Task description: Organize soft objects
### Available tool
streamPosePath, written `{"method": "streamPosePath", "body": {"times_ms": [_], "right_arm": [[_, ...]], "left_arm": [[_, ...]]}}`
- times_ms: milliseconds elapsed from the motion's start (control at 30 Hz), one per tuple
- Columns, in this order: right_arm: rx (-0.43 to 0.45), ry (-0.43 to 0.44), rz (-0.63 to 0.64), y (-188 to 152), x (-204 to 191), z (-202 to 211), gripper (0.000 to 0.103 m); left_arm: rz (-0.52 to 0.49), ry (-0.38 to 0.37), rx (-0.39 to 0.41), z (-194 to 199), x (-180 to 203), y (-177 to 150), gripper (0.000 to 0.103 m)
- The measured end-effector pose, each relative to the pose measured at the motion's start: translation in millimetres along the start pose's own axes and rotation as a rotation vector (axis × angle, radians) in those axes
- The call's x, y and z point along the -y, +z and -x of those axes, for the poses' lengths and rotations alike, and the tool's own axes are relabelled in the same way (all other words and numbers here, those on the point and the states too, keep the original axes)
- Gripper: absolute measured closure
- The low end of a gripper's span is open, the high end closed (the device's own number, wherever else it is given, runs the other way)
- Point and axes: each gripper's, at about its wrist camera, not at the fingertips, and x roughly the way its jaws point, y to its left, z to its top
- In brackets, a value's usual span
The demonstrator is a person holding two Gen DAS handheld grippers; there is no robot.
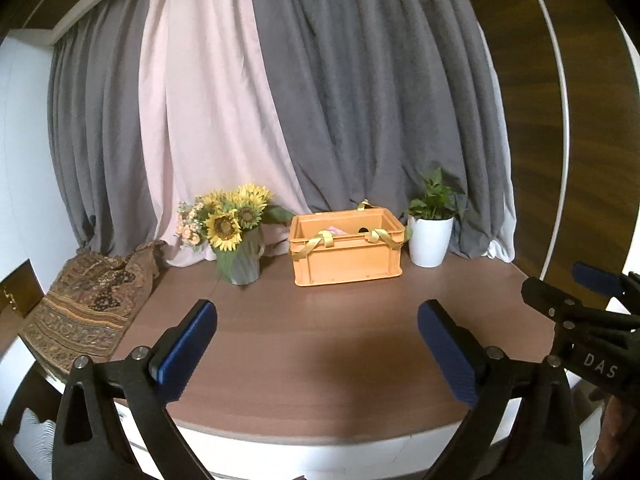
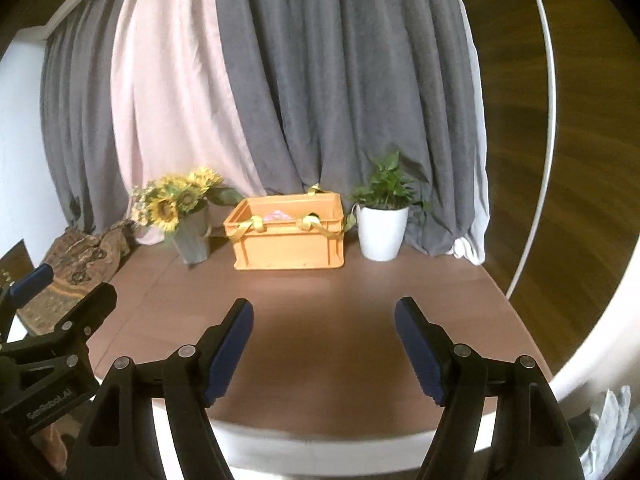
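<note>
An orange crate (image 1: 346, 256) with yellow strap handles stands at the back of the brown table; it also shows in the right wrist view (image 2: 289, 244). A pink soft item (image 1: 335, 231) lies inside it, mostly hidden, and shows in the right wrist view too (image 2: 279, 215). My left gripper (image 1: 317, 316) is open and empty above the table's front part. My right gripper (image 2: 324, 312) is open and empty, well short of the crate. Each gripper shows at the edge of the other's view.
A vase of sunflowers (image 1: 240, 258) stands left of the crate, a white potted plant (image 1: 430, 240) right of it. A patterned cloth (image 1: 92, 304) lies folded at the table's left edge. Grey and pink curtains hang behind. The table's front edge (image 1: 320, 430) is near.
</note>
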Motion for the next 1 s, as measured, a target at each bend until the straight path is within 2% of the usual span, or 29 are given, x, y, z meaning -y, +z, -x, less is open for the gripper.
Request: {"method": "streamPosePath", "body": {"times_ms": [200, 433, 600, 1000], "right_arm": [[0.021, 0.010, -0.002, -13.3, 5.2, 43.2, 0.029], [0.050, 0.002, -0.022, -21.7, 5.4, 71.9, 0.025], [0.047, -0.006, -0.036, -28.5, 2.9, 84.1, 0.025], [0.062, 0.001, -0.030, -37.0, 6.7, 100.7, 0.025]], "left_arm": [[-0.005, 0.006, 0.027, 39.1, 1.7, -7.3, 0.000], [-0.002, -0.019, 0.036, 58.6, -2.2, -12.9, 0.000], [0.001, -0.037, 0.020, 65.1, -7.1, -18.9, 0.000], [-0.003, -0.032, 0.038, 86.0, -4.7, -25.9, 0.000]]}}
